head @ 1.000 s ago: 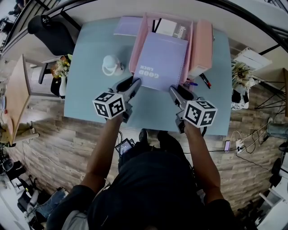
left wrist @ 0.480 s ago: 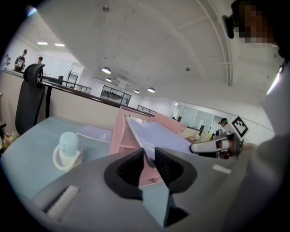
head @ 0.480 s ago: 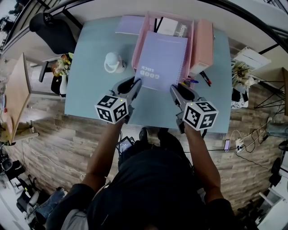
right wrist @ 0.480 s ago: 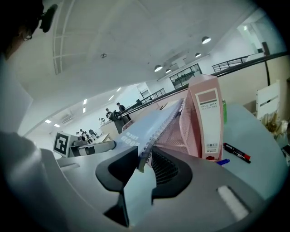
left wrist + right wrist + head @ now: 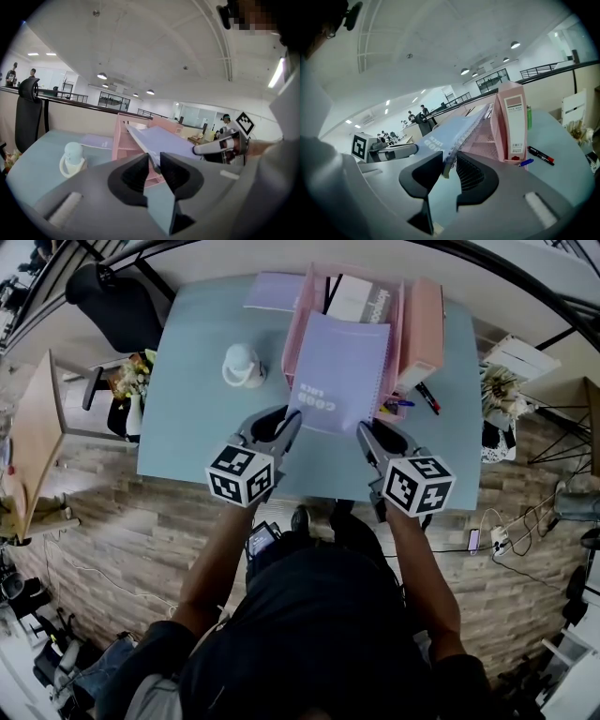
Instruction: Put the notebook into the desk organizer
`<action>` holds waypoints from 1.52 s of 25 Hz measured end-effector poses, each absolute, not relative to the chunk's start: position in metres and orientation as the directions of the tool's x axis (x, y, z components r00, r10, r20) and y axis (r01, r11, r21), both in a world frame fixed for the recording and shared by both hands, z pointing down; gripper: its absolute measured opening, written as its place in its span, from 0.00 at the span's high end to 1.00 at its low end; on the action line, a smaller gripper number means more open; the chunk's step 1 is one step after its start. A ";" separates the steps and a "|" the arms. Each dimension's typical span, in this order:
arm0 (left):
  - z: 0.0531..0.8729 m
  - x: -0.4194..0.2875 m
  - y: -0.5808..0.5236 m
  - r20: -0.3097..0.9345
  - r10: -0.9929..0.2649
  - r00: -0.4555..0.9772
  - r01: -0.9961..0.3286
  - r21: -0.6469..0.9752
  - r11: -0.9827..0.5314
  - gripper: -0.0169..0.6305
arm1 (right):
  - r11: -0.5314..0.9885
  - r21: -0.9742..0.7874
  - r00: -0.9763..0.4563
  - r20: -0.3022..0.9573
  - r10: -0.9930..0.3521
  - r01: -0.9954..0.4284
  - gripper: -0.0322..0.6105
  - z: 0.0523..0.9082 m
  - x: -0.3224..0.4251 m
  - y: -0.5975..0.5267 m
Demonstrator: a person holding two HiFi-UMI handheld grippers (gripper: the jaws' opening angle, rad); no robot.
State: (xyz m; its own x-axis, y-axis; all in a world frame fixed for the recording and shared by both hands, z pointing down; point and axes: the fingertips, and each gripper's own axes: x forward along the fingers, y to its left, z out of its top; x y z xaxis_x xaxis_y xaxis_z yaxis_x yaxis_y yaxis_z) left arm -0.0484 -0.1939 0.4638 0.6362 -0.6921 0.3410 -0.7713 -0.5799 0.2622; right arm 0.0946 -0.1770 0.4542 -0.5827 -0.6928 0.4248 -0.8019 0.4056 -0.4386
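A lilac spiral notebook (image 5: 342, 371) printed "GOOD LUCK" is tilted, its far end resting in the pink desk organizer (image 5: 291, 334) and its near edge raised off the pale blue table. My left gripper (image 5: 292, 418) is shut on the near left corner; in the left gripper view the jaws (image 5: 154, 164) pinch the notebook's (image 5: 168, 138) edge. My right gripper (image 5: 361, 430) has just closed on the near right corner, by the spiral binding. In the right gripper view the notebook (image 5: 450, 136) sits between its jaws (image 5: 450, 161), in front of the organizer (image 5: 487, 133).
A white mug (image 5: 242, 365) stands left of the organizer, and a second lilac notebook (image 5: 272, 292) lies flat behind it. A pink file box (image 5: 424, 329) stands to the organizer's right, with pens (image 5: 412, 407) near it. A white book (image 5: 361, 296) sits in the organizer's back.
Both grippers have risen a little and carried the notebook's near edge up with them. The notebook now slopes more steeply toward the organizer.
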 end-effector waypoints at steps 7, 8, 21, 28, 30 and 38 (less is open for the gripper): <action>0.460 -0.053 -0.171 0.345 -0.678 0.650 -0.758 0.226 -0.612 0.76 | 0.411 -0.418 -0.574 0.426 -0.699 -0.810 0.80 0.450 0.088 -0.156; 0.459 -0.054 -0.167 0.345 -0.676 0.652 -0.756 0.222 -0.616 0.76 | 0.411 -0.417 -0.573 0.425 -0.700 -0.811 0.80 0.449 0.087 -0.152; 0.454 -0.062 -0.125 0.337 -0.656 0.676 -0.731 0.187 -0.657 0.76 | 0.402 -0.397 -0.554 0.424 -0.716 -0.825 0.80 0.447 0.076 -0.110; 0.450 -0.065 -0.108 0.336 -0.643 0.689 -0.717 0.180 -0.674 0.76 | 0.400 -0.389 -0.547 0.425 -0.721 -0.830 0.80 0.443 0.072 -0.094; 0.451 -0.066 -0.104 0.336 -0.638 0.692 -0.713 0.182 -0.677 0.76 | 0.401 -0.387 -0.547 0.426 -0.721 -0.830 0.80 0.444 0.070 -0.090; 0.453 -0.066 -0.084 0.339 -0.621 0.707 -0.697 0.182 -0.694 0.76 | 0.402 -0.376 -0.541 0.432 -0.722 -0.835 0.81 0.447 0.066 -0.072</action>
State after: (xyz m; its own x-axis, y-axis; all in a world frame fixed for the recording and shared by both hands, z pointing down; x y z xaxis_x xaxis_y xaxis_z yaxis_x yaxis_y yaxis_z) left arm -0.0656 -0.0836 0.4529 0.7070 -0.6209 0.3386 -0.6966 -0.6941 0.1818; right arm 0.0663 -0.0723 0.4465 -0.5411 -0.7218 0.4316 -0.8352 0.4015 -0.3757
